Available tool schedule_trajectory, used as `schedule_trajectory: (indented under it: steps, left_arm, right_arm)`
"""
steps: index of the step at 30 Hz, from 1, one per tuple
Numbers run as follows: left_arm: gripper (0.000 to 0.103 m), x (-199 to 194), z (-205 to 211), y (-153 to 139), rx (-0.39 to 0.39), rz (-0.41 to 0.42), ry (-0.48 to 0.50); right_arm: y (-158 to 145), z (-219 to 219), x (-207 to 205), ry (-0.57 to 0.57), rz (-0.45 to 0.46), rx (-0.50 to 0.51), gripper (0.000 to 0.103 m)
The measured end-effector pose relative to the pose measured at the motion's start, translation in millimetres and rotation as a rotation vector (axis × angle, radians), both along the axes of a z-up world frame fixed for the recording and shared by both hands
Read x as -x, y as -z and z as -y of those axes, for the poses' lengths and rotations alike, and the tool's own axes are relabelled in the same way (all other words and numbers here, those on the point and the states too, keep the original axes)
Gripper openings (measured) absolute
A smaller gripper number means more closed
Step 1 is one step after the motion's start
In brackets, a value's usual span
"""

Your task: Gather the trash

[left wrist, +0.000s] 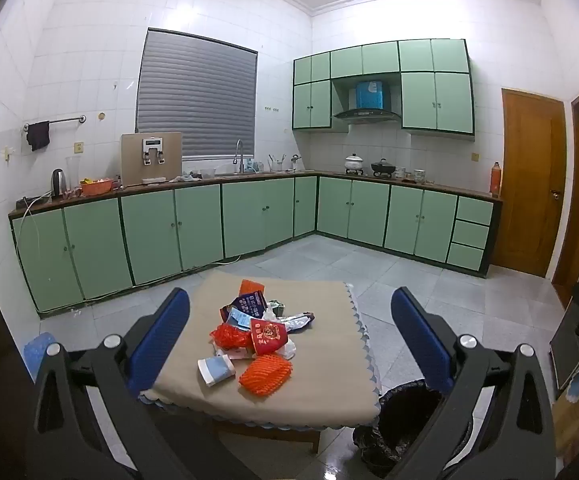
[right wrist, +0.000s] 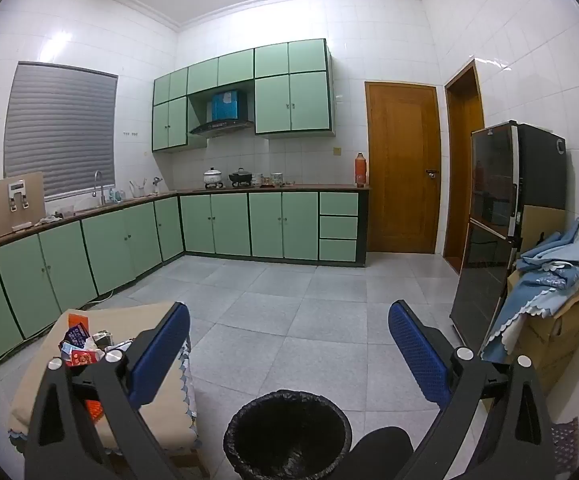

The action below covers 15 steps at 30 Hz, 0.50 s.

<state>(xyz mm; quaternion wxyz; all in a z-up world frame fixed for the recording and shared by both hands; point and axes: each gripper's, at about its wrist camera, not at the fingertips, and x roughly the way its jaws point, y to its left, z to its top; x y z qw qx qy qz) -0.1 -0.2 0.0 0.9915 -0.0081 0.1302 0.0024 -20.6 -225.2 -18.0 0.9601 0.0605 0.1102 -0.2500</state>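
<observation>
Trash pile mid-table, bin beside table edge; both grippers spread wide, empty.

White tiled walls are enclosing a kitchen where pale green cabinets are lining two sides, a shuttered window is sitting above, and grey floor tiles are reflecting ceiling light.

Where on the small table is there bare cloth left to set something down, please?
Free cloth lies along the table edge nearest the bin, right of the orange foam net, and in the far left corner behind the trash pile. The middle is crowded: wrappers, red cup, white packet overlap.
</observation>
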Motion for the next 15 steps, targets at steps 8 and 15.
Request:
schedule_trajectory:
  steps: [8, 15]
  left_arm:
    - [0.098, 0.4, -4.0, 3.0, 0.003, -0.004, -0.001]
    - [0.098, -4.5, -5.8, 9.4, -0.001, -0.005, 0.0]
  right_arm:
    - [2.9, -2.0, -0.5, -0.004, -0.007, 0.0, 0.097]
    - [3.7, 1.6, -0.5, -0.007, -0.011, -0.004, 0.097]
